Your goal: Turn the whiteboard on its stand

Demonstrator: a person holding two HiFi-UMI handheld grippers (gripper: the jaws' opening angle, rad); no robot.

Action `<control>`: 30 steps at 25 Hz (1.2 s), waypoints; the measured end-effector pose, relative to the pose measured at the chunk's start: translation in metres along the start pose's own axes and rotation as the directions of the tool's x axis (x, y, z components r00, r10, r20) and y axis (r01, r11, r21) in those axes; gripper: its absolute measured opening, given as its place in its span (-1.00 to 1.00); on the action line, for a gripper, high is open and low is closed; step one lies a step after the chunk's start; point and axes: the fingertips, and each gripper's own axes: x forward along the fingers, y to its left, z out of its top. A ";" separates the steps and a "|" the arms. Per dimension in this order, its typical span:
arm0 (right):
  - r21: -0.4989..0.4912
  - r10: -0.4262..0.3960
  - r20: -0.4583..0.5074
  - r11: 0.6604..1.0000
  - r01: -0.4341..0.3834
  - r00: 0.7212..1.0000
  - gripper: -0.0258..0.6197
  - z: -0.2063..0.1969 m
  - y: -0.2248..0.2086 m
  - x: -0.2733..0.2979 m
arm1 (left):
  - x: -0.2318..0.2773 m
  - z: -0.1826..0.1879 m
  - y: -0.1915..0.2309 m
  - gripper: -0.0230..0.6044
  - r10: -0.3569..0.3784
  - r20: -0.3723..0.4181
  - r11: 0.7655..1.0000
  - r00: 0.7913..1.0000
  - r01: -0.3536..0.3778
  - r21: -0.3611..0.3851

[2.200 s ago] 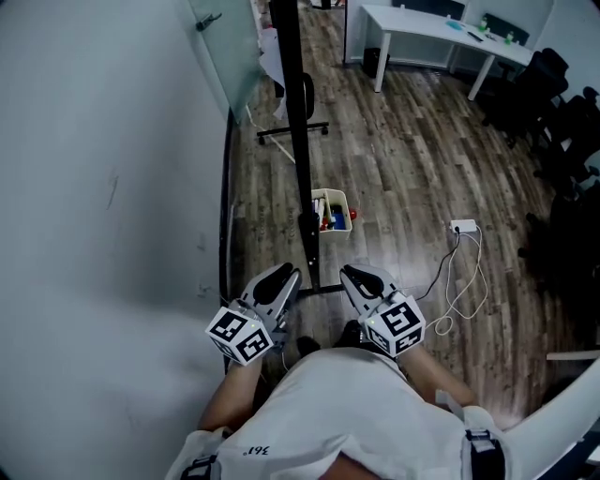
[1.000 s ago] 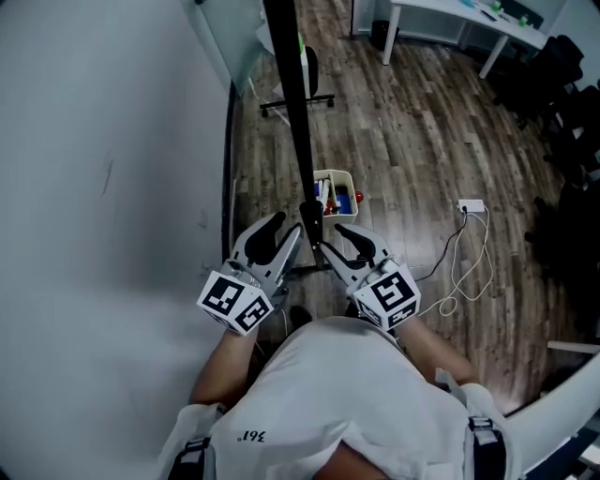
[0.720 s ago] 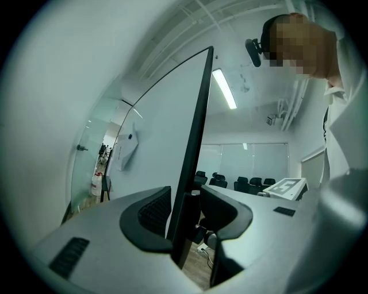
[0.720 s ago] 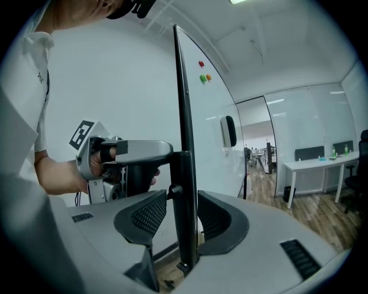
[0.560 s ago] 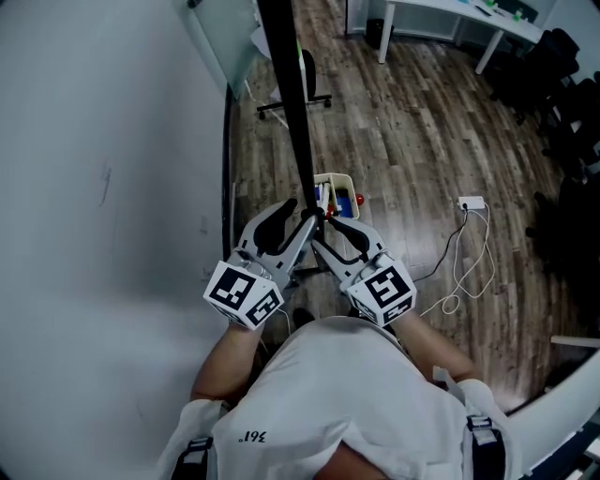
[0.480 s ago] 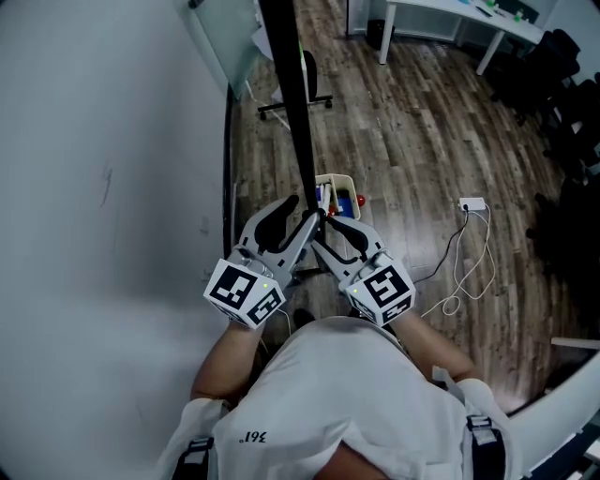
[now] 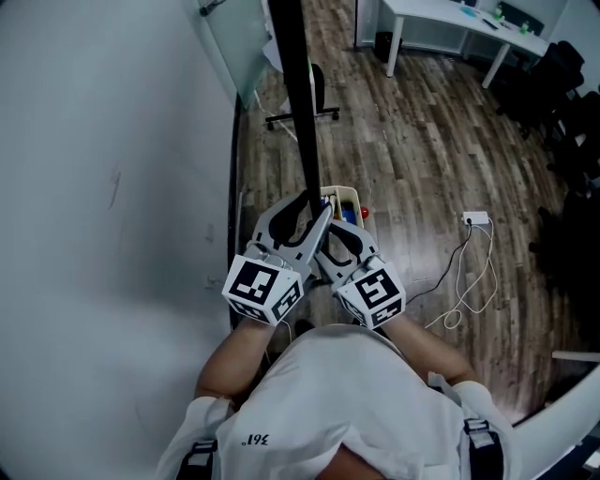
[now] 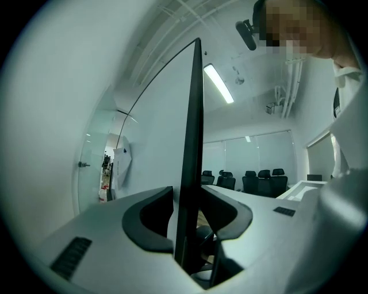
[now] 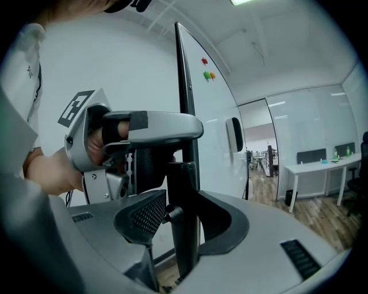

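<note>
The left hand-held gripper (image 8: pixel 187 188) stands with its jaws spread wide, one on either side of the whiteboard (image 7: pixel 298 112). The whiteboard is upright and seen edge-on as a narrow black bar straight ahead of the person. Its black frame fills most of the gap between the jaws, and no squeeze on it can be made out. The jaws have just been opening with the frame between them.

The right hand-held gripper (image 9: pixel 183 195) also has its jaws wide apart, astride the same edge of the whiteboard. It sits lower on that edge than the left one, whose body and the hand holding it show above it in the right gripper view. Between the right jaws stands a thicker black part of the frame with a small knob on its side. These jaws too have just been opening around it.

Small coloured magnets (image 9: pixel 206 68) cling high on the whiteboard's pale face. A castored foot of the stand (image 7: pixel 302 118) rests on the wooden floor (image 7: pixel 412 159) beside the whiteboard's dark line. A small basket (image 7: pixel 345 197) of coloured items sits on the floor just beside the whiteboard's near edge. A power strip (image 7: pixel 476 219) with a white cable lies well off to its right. A white surface (image 7: pixel 441 21) and dark chairs (image 7: pixel 562 75) stand farther off on that side.
</note>
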 end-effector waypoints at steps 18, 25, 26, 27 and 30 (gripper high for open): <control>0.020 -0.016 -0.003 1.000 0.016 1.000 -0.37 0.005 -0.031 0.023 | 0.029 -0.001 0.025 -0.46 0.027 0.040 0.999 0.999 -0.026 -0.029; 0.021 -0.019 0.000 1.000 0.019 1.000 -0.37 0.005 -0.048 0.039 | 0.046 -0.004 0.042 -0.46 0.025 0.056 0.997 0.998 -0.020 -0.080; 0.021 -0.019 0.001 1.000 0.019 1.000 -0.37 0.006 -0.050 0.040 | 0.048 -0.003 0.043 -0.46 0.024 0.057 0.997 0.998 -0.020 -0.078; 0.021 -0.020 0.001 1.000 0.020 1.000 -0.37 0.008 -0.053 0.042 | 0.051 -0.002 0.045 -0.46 0.022 0.057 0.997 0.998 -0.018 -0.075; 0.023 -0.018 -0.004 1.000 0.018 1.000 -0.37 0.012 -0.060 0.049 | 0.059 0.001 0.052 -0.46 0.016 0.052 0.997 0.999 -0.012 -0.072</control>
